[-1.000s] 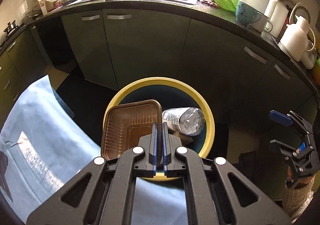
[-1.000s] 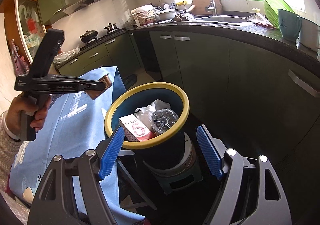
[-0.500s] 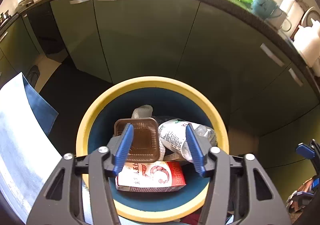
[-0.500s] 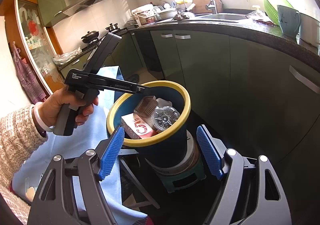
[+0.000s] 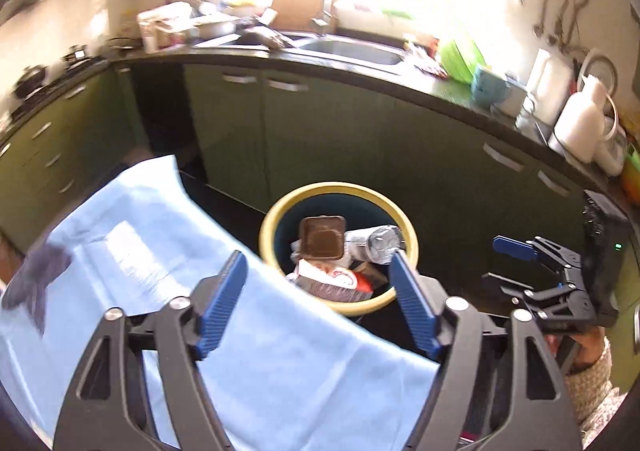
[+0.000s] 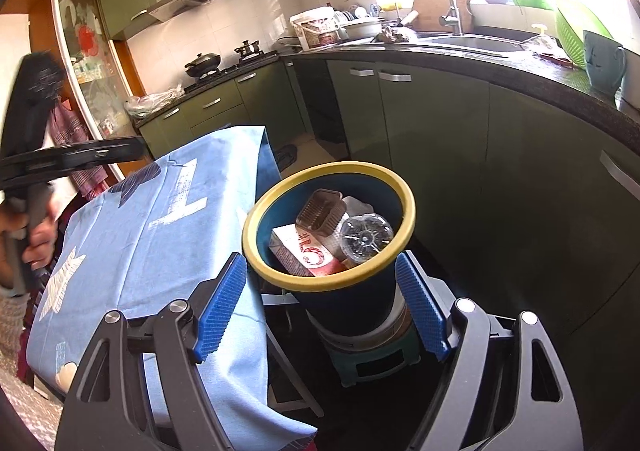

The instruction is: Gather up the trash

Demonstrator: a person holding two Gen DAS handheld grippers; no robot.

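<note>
A dark blue bin with a yellow rim (image 5: 280,211) (image 6: 256,219) stands beside the table. In it lie a brown plastic tray (image 5: 322,237) (image 6: 320,211), a clear crushed bottle (image 5: 376,241) (image 6: 364,237) and a red and white carton (image 5: 336,281) (image 6: 304,253). My left gripper (image 5: 318,291) hangs back over the blue tablecloth, its jaws opening with nothing between them; in the right wrist view it is a blurred shape (image 6: 132,149) at far left. My right gripper (image 6: 320,291) (image 5: 500,265) is open and empty, just short of the bin.
The table under the blue cloth (image 5: 140,251) (image 6: 160,231) is left of the bin. The bin rests on a small green stool (image 6: 376,359). Dark green cabinets (image 6: 440,151) and a cluttered worktop with a sink (image 5: 352,51) run behind. A person's hand and sleeve (image 5: 588,363) hold the right gripper.
My left gripper carried the brown tray over the bin, opened and let it drop in, then pulled back and up over the table. The right gripper barely moved.
</note>
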